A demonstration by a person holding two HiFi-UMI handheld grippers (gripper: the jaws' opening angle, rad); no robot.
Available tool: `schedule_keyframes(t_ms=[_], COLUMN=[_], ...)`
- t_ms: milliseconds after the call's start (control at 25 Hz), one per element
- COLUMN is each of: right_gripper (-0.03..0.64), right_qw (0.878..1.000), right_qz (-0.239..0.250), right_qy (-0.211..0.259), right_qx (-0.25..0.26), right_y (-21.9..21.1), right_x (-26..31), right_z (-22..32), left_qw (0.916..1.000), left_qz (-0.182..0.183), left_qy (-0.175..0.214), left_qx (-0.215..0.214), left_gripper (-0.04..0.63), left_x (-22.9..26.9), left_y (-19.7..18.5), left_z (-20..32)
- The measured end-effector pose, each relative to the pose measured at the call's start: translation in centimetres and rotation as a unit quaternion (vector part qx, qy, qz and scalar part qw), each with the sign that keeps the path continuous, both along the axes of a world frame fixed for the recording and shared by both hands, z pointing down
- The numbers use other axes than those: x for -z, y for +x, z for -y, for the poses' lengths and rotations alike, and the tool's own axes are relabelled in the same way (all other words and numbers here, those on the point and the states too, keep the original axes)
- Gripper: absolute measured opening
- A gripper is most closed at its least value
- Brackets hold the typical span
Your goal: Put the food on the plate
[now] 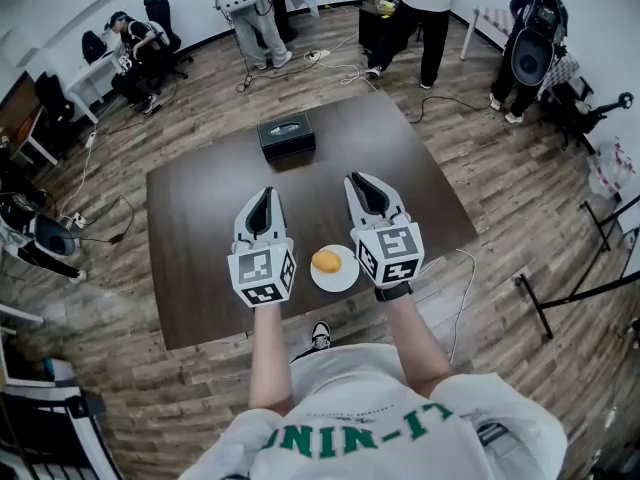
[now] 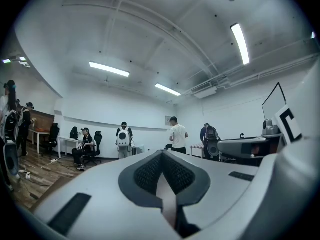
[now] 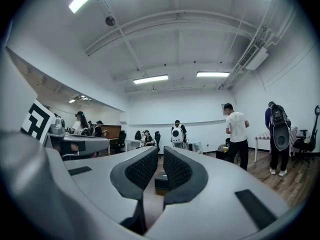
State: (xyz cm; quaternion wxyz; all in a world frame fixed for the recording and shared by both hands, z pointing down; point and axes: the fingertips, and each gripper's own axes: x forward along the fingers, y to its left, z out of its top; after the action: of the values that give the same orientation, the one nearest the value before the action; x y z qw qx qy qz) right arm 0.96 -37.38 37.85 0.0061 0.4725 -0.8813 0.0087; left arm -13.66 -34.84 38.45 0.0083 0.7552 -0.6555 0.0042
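An orange-yellow piece of food (image 1: pixel 326 261) lies on a small white plate (image 1: pixel 346 279) near the front edge of the dark brown table (image 1: pixel 200 218). I hold both grippers level above the table, one on each side of the plate. My left gripper (image 1: pixel 265 196) is left of the plate; in the left gripper view its tips (image 2: pixel 162 154) meet and hold nothing. My right gripper (image 1: pixel 358 180) is right of the plate; in the right gripper view (image 3: pixel 159 151) a narrow gap shows between its pads, with nothing in it.
A black box (image 1: pixel 286 135) stands at the table's far middle and shows through the right jaws' gap (image 3: pixel 160 180). Several people stand or sit at the room's far end (image 1: pixel 425 8). Cables (image 1: pixel 330 63) lie on the wooden floor.
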Motion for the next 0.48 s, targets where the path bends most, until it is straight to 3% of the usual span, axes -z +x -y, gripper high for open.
schedule_keyframes(t_ms=[160, 480], right_gripper=[0.020, 0.017], right_qw=[1.000, 1.000], right_qz=[-0.010, -0.001], right_qy=[0.007, -0.004], right_qx=[-0.006, -0.003], right_y=[0.27, 0.59], right_x=[0.36, -0.19], right_z=[0.00, 0.09], left_qw=[1.0000, 1.0000], left_qz=[-0.002, 0.006], left_qy=[0.000, -0.002], left_qx=[-0.003, -0.007], left_gripper=[0.008, 0.008], left_x=[0.46, 0.00], left_y=[0.32, 0.87], left_z=[-0.01, 0.15])
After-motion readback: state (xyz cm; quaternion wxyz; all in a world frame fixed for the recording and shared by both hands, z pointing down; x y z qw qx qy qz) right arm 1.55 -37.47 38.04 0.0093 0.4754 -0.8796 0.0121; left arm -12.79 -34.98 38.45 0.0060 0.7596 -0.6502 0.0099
